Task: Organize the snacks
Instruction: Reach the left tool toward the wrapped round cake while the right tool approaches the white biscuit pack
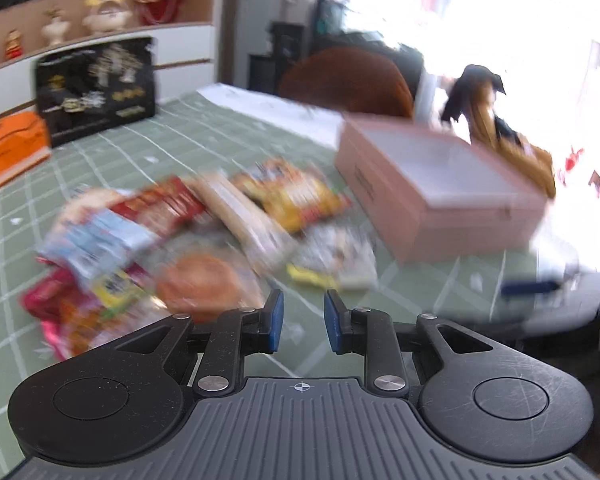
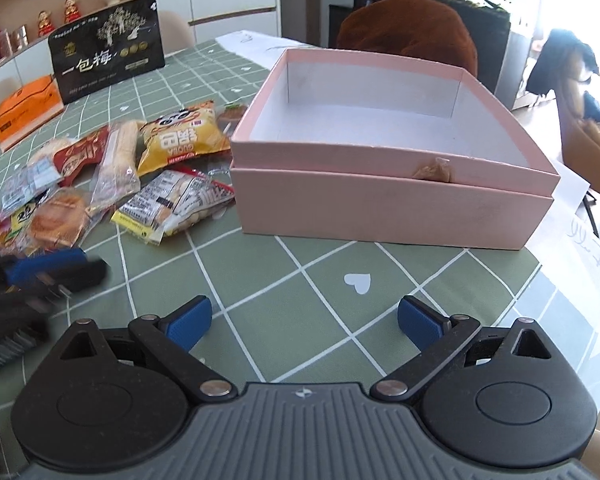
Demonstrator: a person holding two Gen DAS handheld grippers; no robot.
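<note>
A pile of snack packets (image 2: 112,176) lies on the green checked tablecloth, left of an open pink box (image 2: 380,184) with an empty white inside. The pile holds a yellow bag (image 2: 180,140), a red packet (image 2: 80,156) and a round cake in clear wrap (image 2: 56,220). My right gripper (image 2: 304,326) is wide open and empty above bare cloth, in front of the box. My left gripper (image 1: 303,322) is empty with its jaws narrowly apart, just short of the pile (image 1: 180,240); that view is blurred. It also shows at the left of the right wrist view (image 2: 52,272).
A black upright bag (image 2: 108,48) and an orange box (image 2: 24,112) stand at the table's far left. White paper (image 2: 576,248) lies at the right table edge. A brown chair back (image 2: 408,32) stands behind the pink box (image 1: 440,184). Shelves with figurines line the back wall.
</note>
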